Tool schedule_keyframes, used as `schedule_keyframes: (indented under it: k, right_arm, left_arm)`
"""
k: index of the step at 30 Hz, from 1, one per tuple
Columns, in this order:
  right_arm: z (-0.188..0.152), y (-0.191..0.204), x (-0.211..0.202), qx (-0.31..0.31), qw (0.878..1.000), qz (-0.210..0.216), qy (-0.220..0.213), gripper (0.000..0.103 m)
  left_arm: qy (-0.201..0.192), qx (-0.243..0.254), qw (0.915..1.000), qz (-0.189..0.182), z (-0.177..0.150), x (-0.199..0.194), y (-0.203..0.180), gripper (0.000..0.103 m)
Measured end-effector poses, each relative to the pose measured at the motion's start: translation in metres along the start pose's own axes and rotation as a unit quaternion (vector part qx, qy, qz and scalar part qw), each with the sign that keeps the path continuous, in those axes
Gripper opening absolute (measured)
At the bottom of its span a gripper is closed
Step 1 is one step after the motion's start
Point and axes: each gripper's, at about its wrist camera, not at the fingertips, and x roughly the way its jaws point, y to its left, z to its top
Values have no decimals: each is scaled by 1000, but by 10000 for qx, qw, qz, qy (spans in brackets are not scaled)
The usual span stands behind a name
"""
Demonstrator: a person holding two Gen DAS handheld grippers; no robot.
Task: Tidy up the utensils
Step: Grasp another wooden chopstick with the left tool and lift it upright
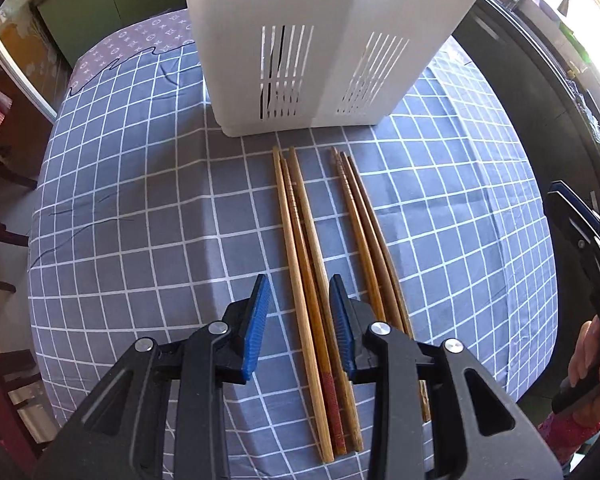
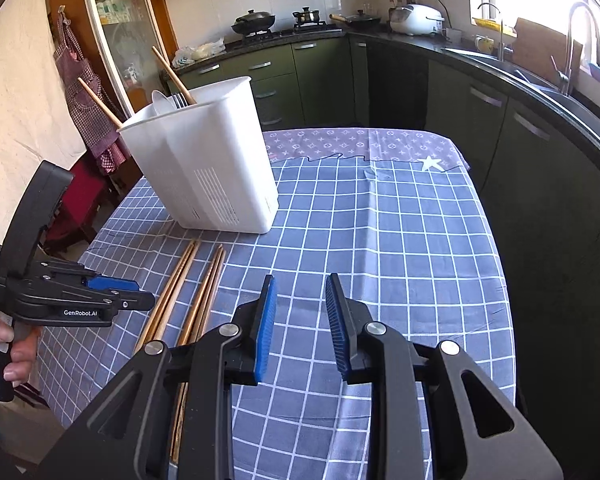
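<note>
Two bundles of wooden chopsticks lie side by side on the checked tablecloth, pointing at a white slotted utensil holder [image 1: 320, 40]. My left gripper [image 1: 298, 294] is open and hovers over the left bundle [image 1: 304, 248], its blue pads on either side of it. The right bundle [image 1: 364, 232] lies just right of it. In the right wrist view my right gripper [image 2: 300, 296] is open and empty above bare cloth, right of the chopsticks [image 2: 188, 284]. The holder [image 2: 204, 160] stands upright with two chopsticks and some cutlery in it. The left gripper [image 2: 112, 292] shows at the left.
The table [image 2: 380, 220] has a blue checked cloth and ends at the right near dark green kitchen cabinets [image 2: 520, 140] with a sink. A red chair [image 2: 80, 200] and a hanging apron are at the left. A stove with pots stands at the back.
</note>
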Motion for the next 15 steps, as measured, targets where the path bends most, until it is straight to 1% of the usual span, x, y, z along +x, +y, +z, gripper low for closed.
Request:
schedule_keyframes:
  k: [4, 9, 12, 15]
  right_arm:
    - [2, -5, 5, 59, 10000, 28, 21, 26]
    - [4, -4, 8, 86, 9999, 75, 60, 26]
    - [4, -4, 9, 92, 9999, 90, 83, 26]
    - [4, -5, 10, 113, 9998, 94, 94, 26]
  left_arm:
    - [41, -22, 9999, 136, 2, 8, 1, 23]
    - [82, -59, 9996, 248, 6, 15, 3, 22]
    - [130, -59, 9996, 223, 8, 15, 6, 22]
    - [135, -25, 9995, 276, 9, 17, 7, 21]
